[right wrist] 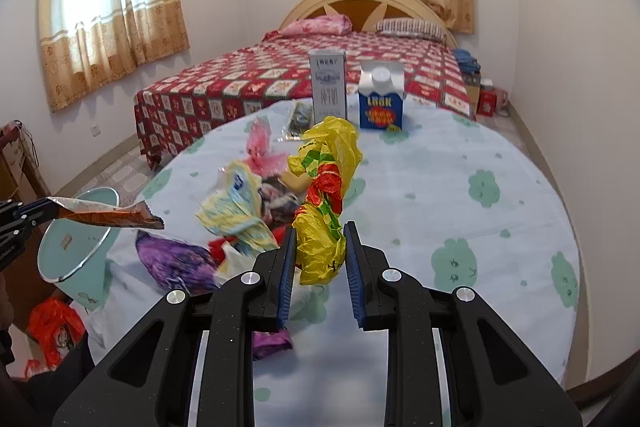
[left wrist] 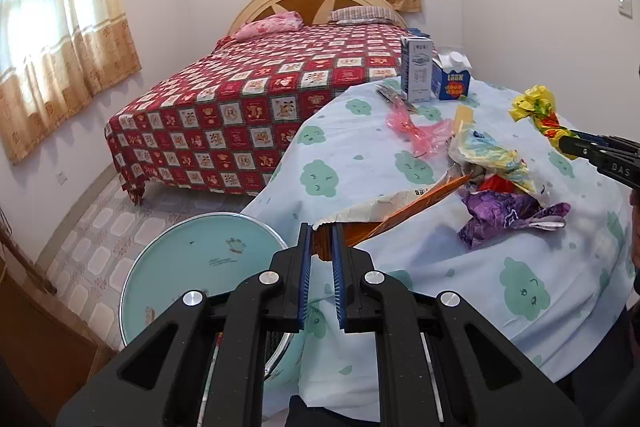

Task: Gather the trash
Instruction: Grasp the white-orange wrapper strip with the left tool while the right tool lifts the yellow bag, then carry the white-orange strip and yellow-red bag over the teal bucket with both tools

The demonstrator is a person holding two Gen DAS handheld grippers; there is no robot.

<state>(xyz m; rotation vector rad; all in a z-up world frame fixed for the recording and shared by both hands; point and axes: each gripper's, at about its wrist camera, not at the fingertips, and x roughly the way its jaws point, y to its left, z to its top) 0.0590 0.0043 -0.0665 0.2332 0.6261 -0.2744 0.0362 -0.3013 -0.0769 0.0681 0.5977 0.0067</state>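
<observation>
My left gripper (left wrist: 322, 243) is shut on the end of a flattened orange and silver snack wrapper (left wrist: 404, 207), lifted off the round table (left wrist: 420, 259). The right wrist view shows that wrapper (right wrist: 108, 214) hanging from the left gripper (right wrist: 38, 213) above the teal bin (right wrist: 76, 239). My right gripper (right wrist: 320, 233) is shut on a crumpled yellow, red and green plastic bag (right wrist: 324, 187), held above the table (right wrist: 460, 227). In the left wrist view the bag (left wrist: 536, 105) sticks up from the right gripper (left wrist: 568, 145). Between them lies a pile of wrappers (left wrist: 500, 179).
The teal bin (left wrist: 192, 259) stands on the floor by the table's left edge. A grey carton (right wrist: 328, 83) and a blue carton (right wrist: 380, 99) stand at the table's far side. A purple wrapper (right wrist: 172, 259) and pink plastic (right wrist: 262, 151) lie loose. A bed (left wrist: 248, 103) is beyond.
</observation>
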